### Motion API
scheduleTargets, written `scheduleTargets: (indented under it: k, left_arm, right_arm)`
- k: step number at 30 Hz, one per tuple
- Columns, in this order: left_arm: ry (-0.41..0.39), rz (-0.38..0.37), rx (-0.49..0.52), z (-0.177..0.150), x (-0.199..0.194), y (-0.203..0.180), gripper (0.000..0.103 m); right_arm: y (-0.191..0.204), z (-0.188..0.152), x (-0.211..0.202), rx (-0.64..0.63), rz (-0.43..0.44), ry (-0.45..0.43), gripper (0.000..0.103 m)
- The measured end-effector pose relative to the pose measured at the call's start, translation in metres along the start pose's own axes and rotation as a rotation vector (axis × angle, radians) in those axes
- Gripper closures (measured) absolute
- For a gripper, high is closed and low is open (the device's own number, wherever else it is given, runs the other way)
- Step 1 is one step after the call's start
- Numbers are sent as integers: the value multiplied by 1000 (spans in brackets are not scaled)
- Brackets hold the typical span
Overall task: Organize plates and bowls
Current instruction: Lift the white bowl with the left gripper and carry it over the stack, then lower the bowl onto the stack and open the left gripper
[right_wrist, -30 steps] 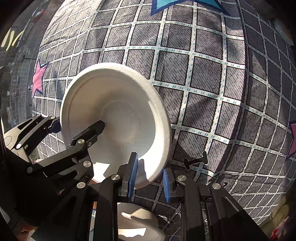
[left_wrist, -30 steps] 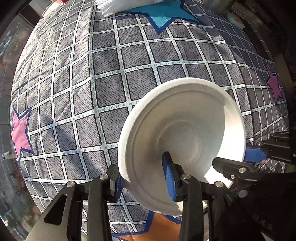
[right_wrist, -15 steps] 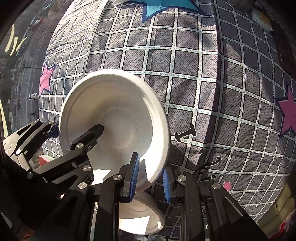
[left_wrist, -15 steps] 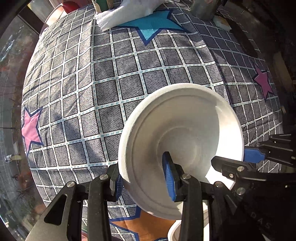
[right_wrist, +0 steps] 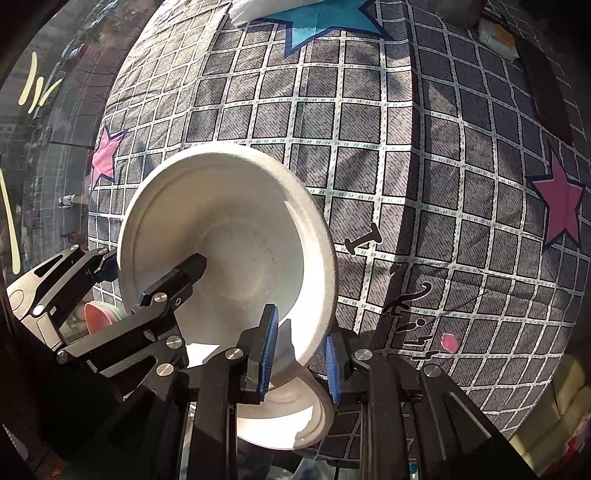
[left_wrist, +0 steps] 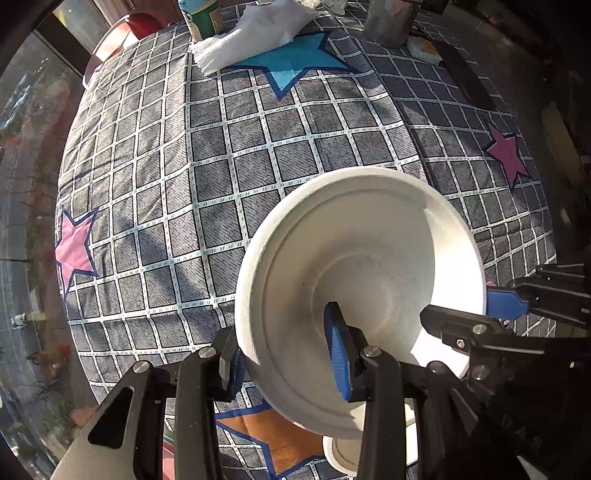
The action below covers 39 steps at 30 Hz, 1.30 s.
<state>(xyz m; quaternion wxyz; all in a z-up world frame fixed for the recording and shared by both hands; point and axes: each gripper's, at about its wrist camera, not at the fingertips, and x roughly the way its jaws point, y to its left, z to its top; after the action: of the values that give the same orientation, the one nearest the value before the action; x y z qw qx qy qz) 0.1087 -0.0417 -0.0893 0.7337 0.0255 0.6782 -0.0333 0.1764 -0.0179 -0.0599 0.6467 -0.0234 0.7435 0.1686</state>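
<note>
A white bowl (left_wrist: 362, 280) hangs tilted above the checked tablecloth (left_wrist: 221, 155), gripped from both sides. My left gripper (left_wrist: 284, 360) is shut on the bowl's near-left wall, one blue pad inside and one finger outside. My right gripper (right_wrist: 299, 360) is shut on the opposite rim of the same bowl (right_wrist: 236, 251), and it shows in the left wrist view as the right gripper (left_wrist: 476, 314). A second white bowl (right_wrist: 288, 421) lies below at the table's near edge, partly hidden behind the fingers.
At the far end of the table are a white towel (left_wrist: 255, 33), a green bottle (left_wrist: 201, 18), a metal cup (left_wrist: 388, 18) and a dark flat object (left_wrist: 465, 79). Pink and green dishes (right_wrist: 99, 314) peek out beside the left gripper.
Both grippers have risen with the white bowl held between them. The table has dropped away, more of its far end shows, and the second bowl below has come into view.
</note>
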Motion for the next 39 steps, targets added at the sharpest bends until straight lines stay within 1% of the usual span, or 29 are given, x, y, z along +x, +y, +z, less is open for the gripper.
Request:
scheduleTargets:
  k: [2, 9, 10, 14, 21, 27, 31, 35, 37, 39]
  left_arm:
    - [-7, 0, -5, -12, -10, 2, 62]
    - [-14, -6, -14, -26, -30, -1, 62]
    - [-15, -7, -14, -19, -20, 4, 62]
    - [-27, -11, -12, -20, -21, 6, 62]
    - [-26, -28, 28, -45, -30, -5, 58]
    - [19, -54, 87, -71, -21, -15, 58]
    - [56, -68, 121, -85, -10, -21, 58]
    - [95, -82, 137, -94, 6, -26, 58]
    - [120, -88, 142, -98, 13, -28, 55]
    - [139, -57, 145, -101, 18, -27, 47]
  right_arm:
    - [2, -3, -3, -2, -3, -8, 77]
    - [6, -14, -11, -3, 4, -23, 77]
    - [7, -15, -11, -3, 4, -25, 77]
    - [8, -23, -18, -4, 9, -34, 77]
    - [12, -46, -22, -26, 3, -34, 77]
    - [17, -74, -10, -48, -8, 3, 77]
    - [19, -91, 11, -60, -27, 50, 77]
    - [15, -99, 31, -40, -27, 91, 77]
    - [15, -100, 38, -43, -36, 105, 77]
    - [16, -101, 40, -55, -65, 107, 76]
